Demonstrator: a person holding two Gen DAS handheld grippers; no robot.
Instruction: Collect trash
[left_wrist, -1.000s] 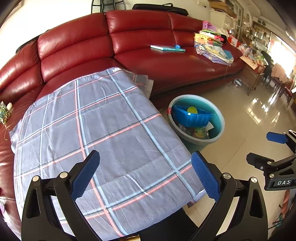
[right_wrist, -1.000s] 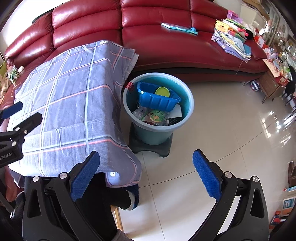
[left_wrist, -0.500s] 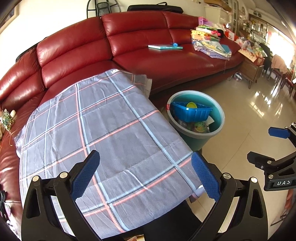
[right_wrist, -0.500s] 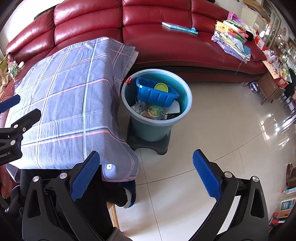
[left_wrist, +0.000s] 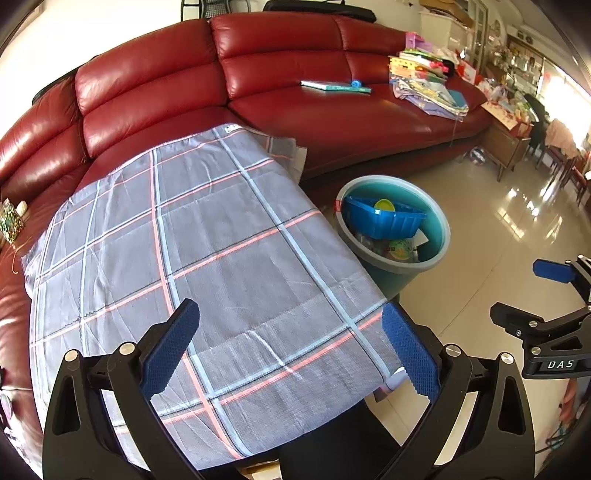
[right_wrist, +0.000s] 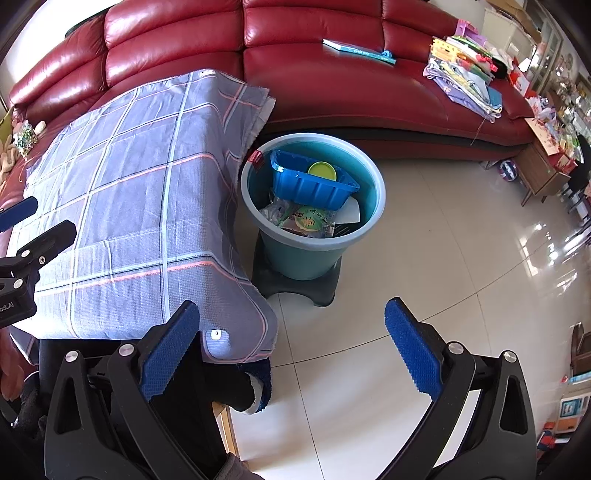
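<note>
Both grippers, left (left_wrist: 291, 350) and right (right_wrist: 291, 350), spread and empty, have drawn back a little from the cloth-covered surface (left_wrist: 207, 258); trash sits in the bin (right_wrist: 312, 206) beside it, so collecting looks finished

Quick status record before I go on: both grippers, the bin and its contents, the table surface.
left gripper: open, empty, over the checked cloth
right gripper: open, empty, over the floor by the table corner
bin: teal bucket on a dark stand, beside the covered table
bin contents: blue tray, green lid, wrappers
table surface: no loose trash visible on the cloth
</note>
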